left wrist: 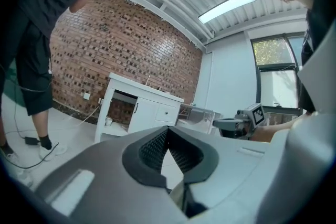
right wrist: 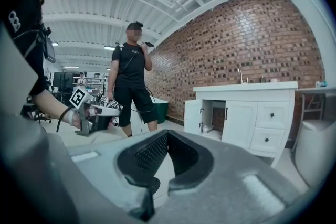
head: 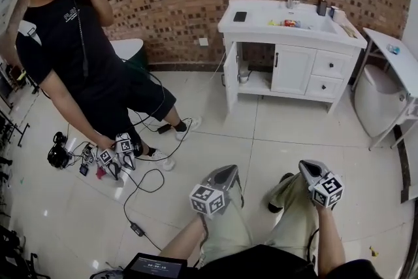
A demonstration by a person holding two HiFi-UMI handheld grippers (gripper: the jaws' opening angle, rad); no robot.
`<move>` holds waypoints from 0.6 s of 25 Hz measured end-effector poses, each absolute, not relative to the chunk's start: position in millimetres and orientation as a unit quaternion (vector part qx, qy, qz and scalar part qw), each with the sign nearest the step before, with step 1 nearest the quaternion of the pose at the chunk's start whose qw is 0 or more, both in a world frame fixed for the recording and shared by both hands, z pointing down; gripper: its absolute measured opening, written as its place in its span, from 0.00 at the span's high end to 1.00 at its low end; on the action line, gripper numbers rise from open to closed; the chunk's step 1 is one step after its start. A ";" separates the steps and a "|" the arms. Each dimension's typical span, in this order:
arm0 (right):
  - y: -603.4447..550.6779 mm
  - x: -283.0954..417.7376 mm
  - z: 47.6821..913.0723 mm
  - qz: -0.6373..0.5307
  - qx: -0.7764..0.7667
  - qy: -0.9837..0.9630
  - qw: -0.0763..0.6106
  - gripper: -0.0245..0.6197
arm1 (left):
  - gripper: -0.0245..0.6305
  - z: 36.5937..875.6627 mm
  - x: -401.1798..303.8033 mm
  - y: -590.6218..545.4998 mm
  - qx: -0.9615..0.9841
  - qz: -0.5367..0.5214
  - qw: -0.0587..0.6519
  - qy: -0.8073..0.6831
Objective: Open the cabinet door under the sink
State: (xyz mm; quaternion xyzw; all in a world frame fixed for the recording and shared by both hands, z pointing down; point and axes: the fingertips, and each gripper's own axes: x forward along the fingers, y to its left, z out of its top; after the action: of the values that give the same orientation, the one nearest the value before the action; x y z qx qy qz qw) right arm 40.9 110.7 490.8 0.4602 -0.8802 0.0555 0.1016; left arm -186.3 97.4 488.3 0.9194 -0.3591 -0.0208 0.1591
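Note:
The white sink cabinet (head: 292,68) stands against the brick wall, far ahead of both grippers. Its left door (head: 230,68) hangs open and shows a shelf inside; the middle door (head: 293,70) with a dark handle is shut, with two drawers to its right. My left gripper (head: 226,173) and right gripper (head: 307,166) are held low over my knees, both shut with nothing in them. The left gripper view shows the shut left gripper (left wrist: 168,131) with the cabinet (left wrist: 142,113) beyond. In the right gripper view the right gripper (right wrist: 167,134) points towards the cabinet (right wrist: 247,118).
A person (head: 78,42) stands at the left holding another pair of grippers (head: 117,153). Cables (head: 147,183) trail over the tiled floor by their feet. A white bin-like object (head: 375,101) and a side table (head: 392,52) stand right of the cabinet.

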 end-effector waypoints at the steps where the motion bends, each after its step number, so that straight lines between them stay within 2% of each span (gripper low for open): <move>1: 110.1 46.0 503.5 0.067 0.464 -0.877 0.105 0.98 | 0.94 487.4 -182.9 98.2 0.923 -0.029 0.164 -0.347; 7: 117.0 80.3 513.0 0.126 0.480 -0.868 0.031 0.98 | 0.94 484.0 -155.8 99.9 0.928 -0.039 0.179 -0.324; 15: 121.1 93.0 514.6 0.113 0.488 -0.865 0.036 0.98 | 0.94 486.6 -136.2 95.3 0.931 -0.019 0.165 -0.325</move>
State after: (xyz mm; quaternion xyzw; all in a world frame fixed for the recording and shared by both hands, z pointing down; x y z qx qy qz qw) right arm 93.0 121.1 514.6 0.4876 -0.8650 0.1130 0.0356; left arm -136.2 95.3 486.6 0.9311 -0.3249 -0.0192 0.1649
